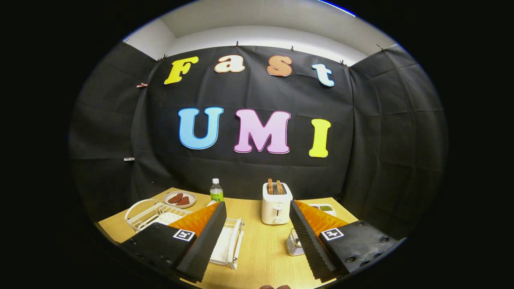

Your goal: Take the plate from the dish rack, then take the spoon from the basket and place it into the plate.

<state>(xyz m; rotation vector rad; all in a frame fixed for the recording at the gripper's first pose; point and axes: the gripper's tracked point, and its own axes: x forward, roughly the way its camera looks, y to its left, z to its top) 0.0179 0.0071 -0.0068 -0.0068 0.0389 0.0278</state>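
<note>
Your tool (257, 241) sits nearest the camera, its two fingers spread wide and holding nothing, with bare desk (261, 257) showing between them. The left finger (202, 245) covers part of the white dish rack (160, 214), which stands toward the desk's left edge; the rack's wire frame and looped handle show beyond and beside that finger, and a white tray section pokes out just inside it. You can't clearly make out the plate in the rack from here, since the finger hides most of it. Pressed up against the inner side of the right finger (311, 241) is a small wire-mesh basket (295, 243), partly hidden by it; something stands in it, probably the spoon, though it is too small to be sure. Beyond the gap between the fingers a white toaster (276, 206) stands with two slices of toast upright in its slots. Toward the desk's far left corner lie a small dish of brown pieces (180, 199) and a clear bottle (216, 191) beside it.
</note>
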